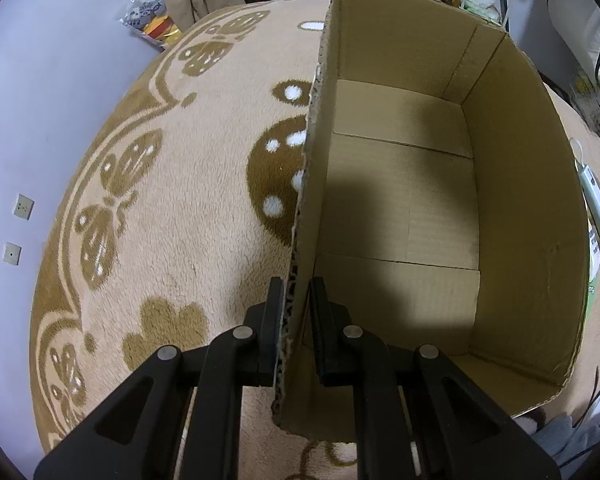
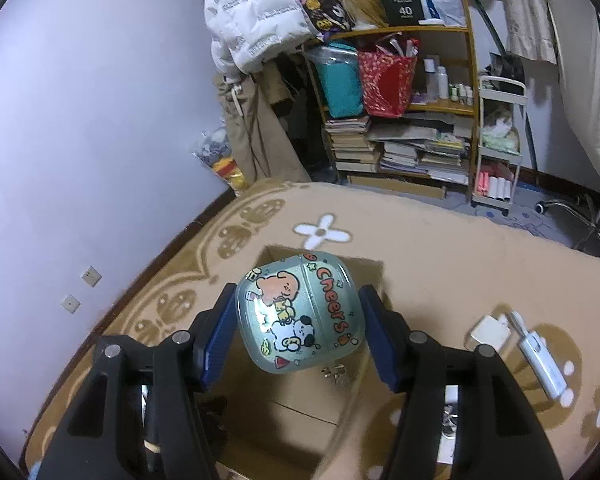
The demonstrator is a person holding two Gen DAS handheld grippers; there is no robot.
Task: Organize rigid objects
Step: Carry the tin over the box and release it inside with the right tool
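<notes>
The left tool [image 1: 296,300] is clamped on the near wall of an empty cardboard box [image 1: 532,208] standing on the patterned rug [image 1: 172,200]. The right tool [image 2: 300,320] grips a cartoon-printed translucent case [image 2: 300,316], held above the box.

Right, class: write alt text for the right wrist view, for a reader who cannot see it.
The right tool grips a pale green case printed with cartoon animals and "Cheers", above an open cardboard box on a beige patterned rug. Cluttered bookshelves stand behind.
</notes>
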